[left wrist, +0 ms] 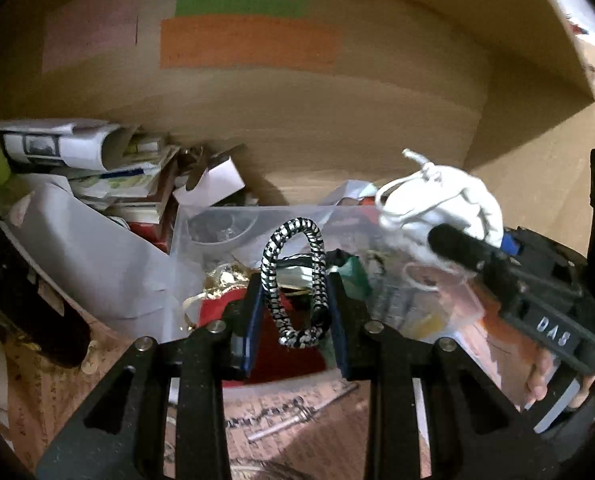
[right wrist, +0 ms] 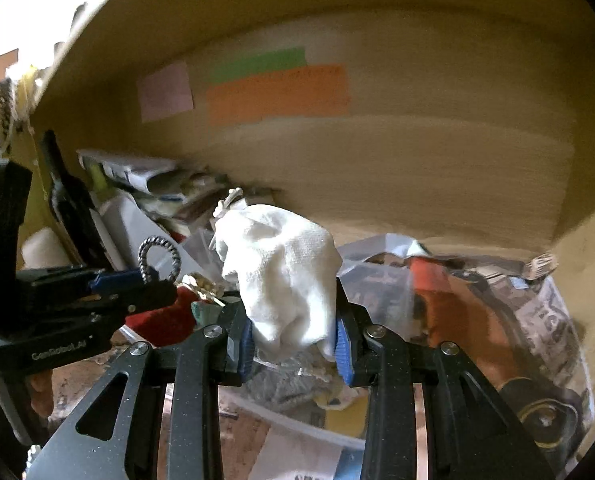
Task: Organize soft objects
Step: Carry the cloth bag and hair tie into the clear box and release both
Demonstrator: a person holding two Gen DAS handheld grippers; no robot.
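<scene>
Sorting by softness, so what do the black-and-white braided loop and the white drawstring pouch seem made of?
The black-and-white braided loop, held in the left gripper, looks like woven elastic or nylon cord: a tight matte braid. The white drawstring pouch, held in the right gripper, looks like soft matte cotton cloth: crumpled, faint weave.

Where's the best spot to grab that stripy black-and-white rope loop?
Low on the stripy rope loop, where its two strands run side by side. The left hand-held gripper pinches it there from both sides, coming from below. The loop stands upright above the pads, so the rounded top probably stays free.
</scene>
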